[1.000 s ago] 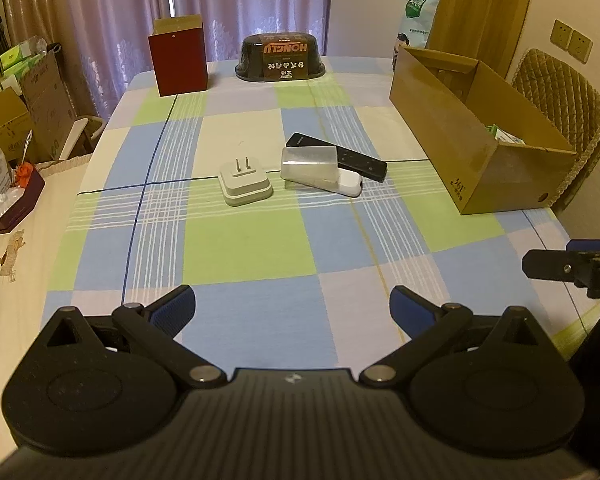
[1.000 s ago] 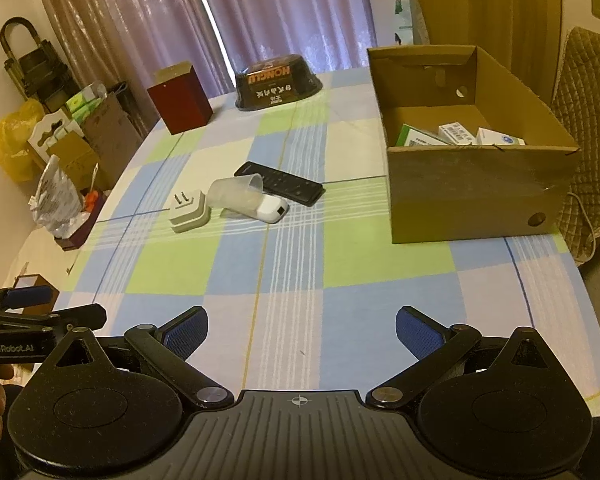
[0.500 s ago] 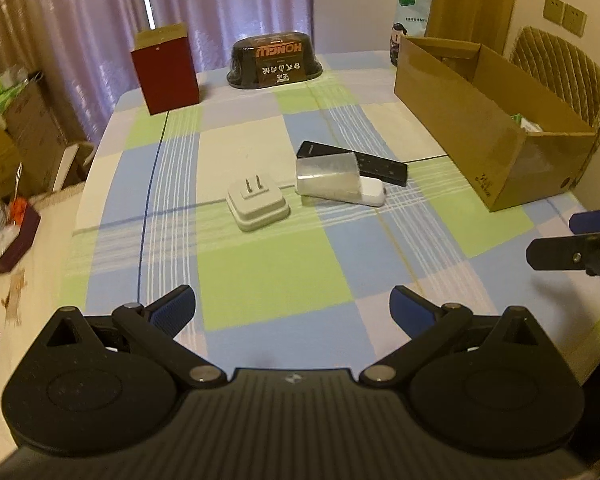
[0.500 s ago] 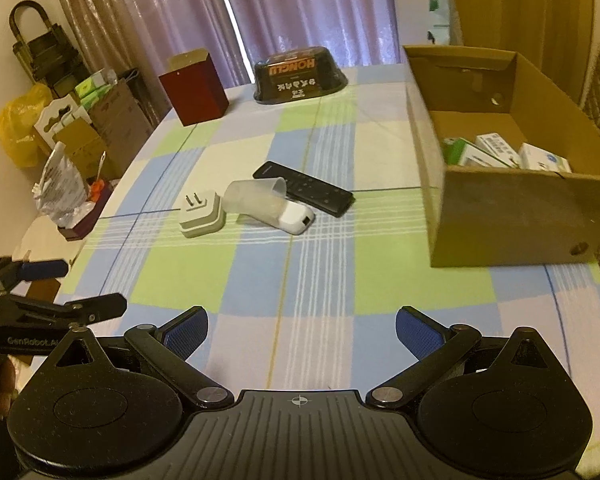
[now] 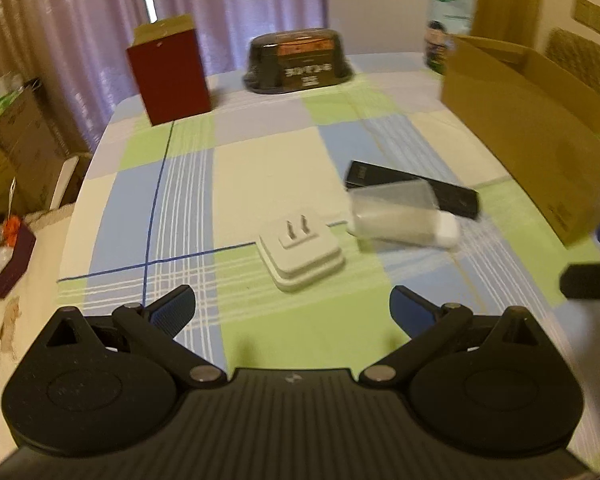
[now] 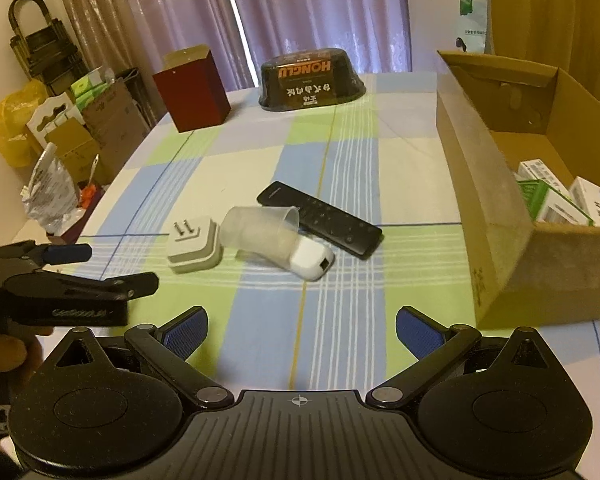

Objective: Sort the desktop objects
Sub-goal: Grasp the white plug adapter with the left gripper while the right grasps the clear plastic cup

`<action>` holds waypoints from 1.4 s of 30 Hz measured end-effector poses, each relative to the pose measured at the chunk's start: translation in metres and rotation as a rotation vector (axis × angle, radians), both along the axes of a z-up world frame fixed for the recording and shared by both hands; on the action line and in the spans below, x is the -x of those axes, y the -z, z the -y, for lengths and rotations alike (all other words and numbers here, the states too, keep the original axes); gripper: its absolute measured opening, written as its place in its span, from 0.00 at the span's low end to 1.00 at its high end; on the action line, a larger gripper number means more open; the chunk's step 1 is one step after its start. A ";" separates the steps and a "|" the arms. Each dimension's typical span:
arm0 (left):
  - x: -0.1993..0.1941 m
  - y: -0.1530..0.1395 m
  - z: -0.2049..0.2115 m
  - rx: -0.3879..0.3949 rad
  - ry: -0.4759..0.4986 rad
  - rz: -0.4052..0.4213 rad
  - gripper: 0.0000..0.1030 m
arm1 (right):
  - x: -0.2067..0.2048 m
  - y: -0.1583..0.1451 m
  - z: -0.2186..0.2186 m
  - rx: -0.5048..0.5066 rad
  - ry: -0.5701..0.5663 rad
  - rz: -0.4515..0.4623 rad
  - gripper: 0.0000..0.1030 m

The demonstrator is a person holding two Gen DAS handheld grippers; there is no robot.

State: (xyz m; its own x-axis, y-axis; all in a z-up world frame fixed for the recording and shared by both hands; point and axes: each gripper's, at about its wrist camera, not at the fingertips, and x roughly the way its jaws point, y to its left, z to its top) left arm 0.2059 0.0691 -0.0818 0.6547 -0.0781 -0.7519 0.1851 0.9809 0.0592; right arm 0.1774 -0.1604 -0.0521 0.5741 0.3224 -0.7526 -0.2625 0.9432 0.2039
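Left wrist view: your left tongs (image 5: 292,306) spread, empty, plug adapter (image 5: 302,249) just ahead on the table (image 5: 260,152). Right tongs (image 6: 300,328) spread, empty; clear cup (image 6: 260,232), remote (image 6: 320,218) ahead, cardboard box (image 6: 496,200) rightward.

On the checked-cloth desk (image 6: 260,344) we see a white plug adapter (image 6: 194,250) left of a clear plastic cup (image 6: 260,236), a black remote control (image 6: 320,218) behind, and an open cardboard box (image 6: 496,216) right.

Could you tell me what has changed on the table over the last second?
Both grippers moved forward toward the items at the table's middle; the left gripper now nears the white plug adapter. Both jaws stayed open and empty. The adapter, the clear cup, the remote and the cardboard box stayed put.
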 end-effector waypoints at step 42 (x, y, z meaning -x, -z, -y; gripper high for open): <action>-0.012 0.050 -0.049 0.076 -0.163 -0.041 0.60 | -0.112 0.070 -0.106 0.112 0.096 0.068 0.99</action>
State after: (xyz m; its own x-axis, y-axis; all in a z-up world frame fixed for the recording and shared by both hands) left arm 0.2183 0.1180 -0.1323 0.6324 -0.0317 -0.7740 0.0244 0.9995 -0.0210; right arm 0.2897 -0.0541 -0.1224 0.6491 0.1803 -0.7390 -0.1800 0.9803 0.0811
